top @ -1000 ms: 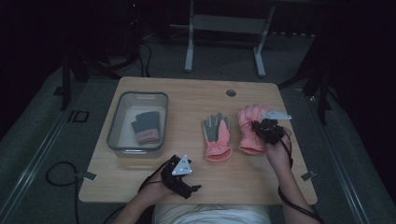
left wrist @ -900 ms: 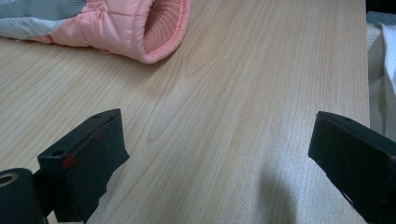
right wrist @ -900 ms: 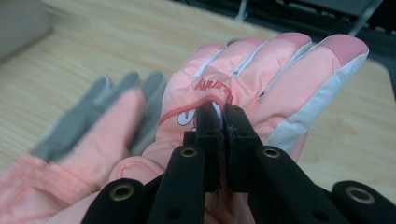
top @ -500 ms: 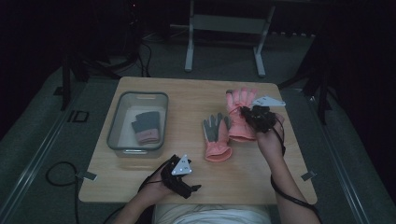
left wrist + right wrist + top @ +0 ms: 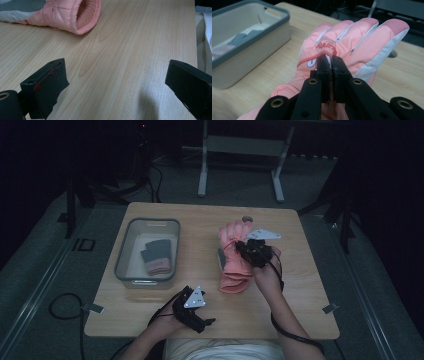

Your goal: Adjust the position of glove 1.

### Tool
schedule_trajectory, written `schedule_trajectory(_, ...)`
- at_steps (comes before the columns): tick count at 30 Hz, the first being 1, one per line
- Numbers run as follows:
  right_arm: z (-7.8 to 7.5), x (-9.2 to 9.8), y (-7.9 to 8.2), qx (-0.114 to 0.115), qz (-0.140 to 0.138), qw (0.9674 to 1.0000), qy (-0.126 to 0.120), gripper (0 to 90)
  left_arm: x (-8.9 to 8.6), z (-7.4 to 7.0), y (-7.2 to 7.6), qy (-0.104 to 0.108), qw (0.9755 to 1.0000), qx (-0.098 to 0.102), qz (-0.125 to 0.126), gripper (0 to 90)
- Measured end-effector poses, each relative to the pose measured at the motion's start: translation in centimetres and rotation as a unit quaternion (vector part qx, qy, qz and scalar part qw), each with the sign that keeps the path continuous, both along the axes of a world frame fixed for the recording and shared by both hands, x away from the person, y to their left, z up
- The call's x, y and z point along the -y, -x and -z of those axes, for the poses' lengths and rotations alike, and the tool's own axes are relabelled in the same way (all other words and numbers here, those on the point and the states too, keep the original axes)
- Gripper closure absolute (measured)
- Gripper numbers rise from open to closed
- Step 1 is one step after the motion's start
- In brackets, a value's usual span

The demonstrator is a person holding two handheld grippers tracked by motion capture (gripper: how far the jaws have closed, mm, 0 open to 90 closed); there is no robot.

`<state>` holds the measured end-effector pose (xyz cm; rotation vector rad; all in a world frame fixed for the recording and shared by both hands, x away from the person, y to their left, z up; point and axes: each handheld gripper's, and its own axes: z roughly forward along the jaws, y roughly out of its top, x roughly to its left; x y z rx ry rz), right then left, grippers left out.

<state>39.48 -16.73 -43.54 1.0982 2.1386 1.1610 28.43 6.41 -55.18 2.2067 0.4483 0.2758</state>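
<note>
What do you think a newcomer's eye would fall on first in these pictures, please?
Most likely the bright pink glove, pinched at its back by the shut right gripper and held over a second pink glove near the middle of the wooden table. Next, the grey-rimmed bin at the table's left, holding dark folded gloves. The left gripper rests open over bare wood at the near edge.

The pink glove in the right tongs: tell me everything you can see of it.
The pink padded fabric glove has white trim along its finger sides, red lettering on its back and a ribbed cuff. The right tongs are shut on a pinch of its back fabric. In the high view it lies over a second pink glove with a grey palm, fingers pointing toward the table's far edge.
</note>
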Motion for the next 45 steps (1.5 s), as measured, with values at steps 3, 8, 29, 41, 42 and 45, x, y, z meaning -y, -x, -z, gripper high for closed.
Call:
schedule_trajectory(3, 0.8, -0.4, 0.2, -0.011, 0.005, 0.9999, -0.003, 86.1, 0.0, 0.0, 0.0, -0.001, 1.0000, 0.000, 0.001, 3.6)
schedule_trajectory(8, 2.6, -0.8, 0.2, -0.025, 0.007, 0.9996, 0.010, 85.9, 0.0, 0.0, 0.0, 0.000, 1.0000, -0.001, 0.000, 3.6)
schedule_trajectory(29, 6.0, -0.9, -1.3, -0.061, 0.023, 0.9974, 0.030, 75.6, 0.0, 0.0, 0.0, -0.002, 1.0000, -0.001, 0.000, 3.6)
schedule_trajectory(41, 3.8, -0.5, -1.4, -0.061, -0.011, 0.9978, 0.024, 57.7, 0.0, -0.1, 0.0, -0.001, 1.0000, 0.001, -0.006, 3.6)
schedule_trajectory(42, 3.8, -0.4, -1.4, -0.060, -0.010, 0.9978, 0.028, 55.9, 0.1, -0.1, 0.0, -0.001, 1.0000, 0.002, -0.007, 3.6)
schedule_trajectory(45, 3.4, 0.1, -1.2, -0.051, 0.002, 0.9983, 0.029, 55.3, 0.2, -0.5, 0.1, -0.003, 0.9999, 0.006, -0.015, 3.6)
